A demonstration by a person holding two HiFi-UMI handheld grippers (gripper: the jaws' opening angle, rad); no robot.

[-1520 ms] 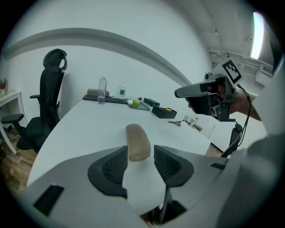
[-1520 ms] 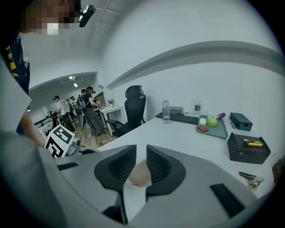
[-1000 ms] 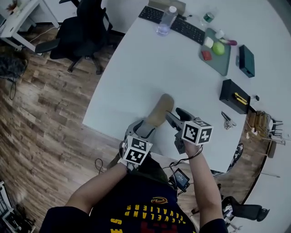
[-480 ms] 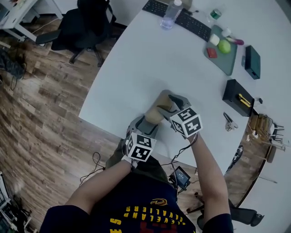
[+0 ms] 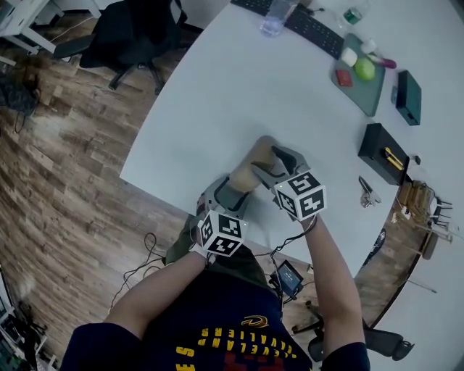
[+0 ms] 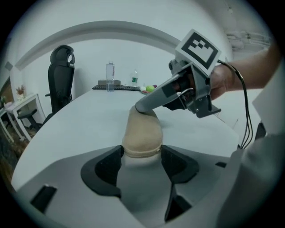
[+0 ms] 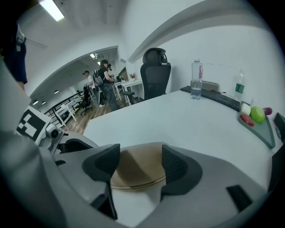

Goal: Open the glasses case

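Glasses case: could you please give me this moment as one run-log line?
glasses case: closed, on table | left gripper: jaws closing, pads on its near end | right gripper: open, case between jaws

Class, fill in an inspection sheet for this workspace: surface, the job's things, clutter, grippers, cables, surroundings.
Surface: white table with a rounded edge.
Job's things: tan glasses case, lid down, near the front edge.
Clutter: keyboard, water bottle, green tray with fruit, and black box, all far from the case.
Grippers: left gripper jaws closing, pads against the case's near end; right gripper open over the far end.
Cables: black cable at the right wrist; more lie on the floor.
Surroundings: wood floor, black office chair, people in the distance.
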